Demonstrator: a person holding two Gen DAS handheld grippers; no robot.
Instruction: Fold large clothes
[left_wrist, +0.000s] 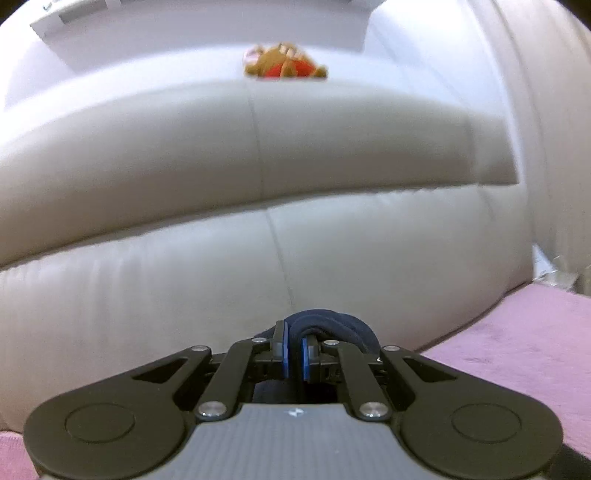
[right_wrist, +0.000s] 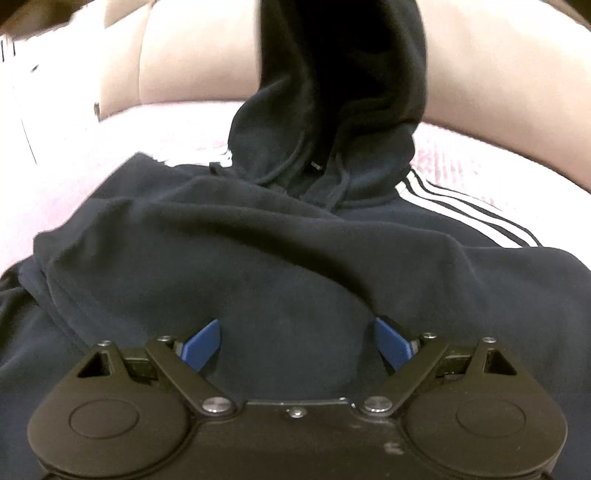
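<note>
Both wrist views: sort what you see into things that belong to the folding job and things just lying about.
Belongs to the job:
- navy hoodie with white sleeve stripes
- left hand-held gripper, shut on a bunch of the hoodie's fabric
- right hand-held gripper, open over the hoodie
- pink cover the hoodie lies on

Just lying about:
- beige sofa
- stuffed toy behind the sofa back

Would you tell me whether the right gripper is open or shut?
Open: the right gripper has its blue pads spread wide above the navy hoodie.

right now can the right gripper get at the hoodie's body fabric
Probably yes: the right gripper is open just above the navy hoodie, nothing between them. The left gripper already pinches its fabric.
</note>
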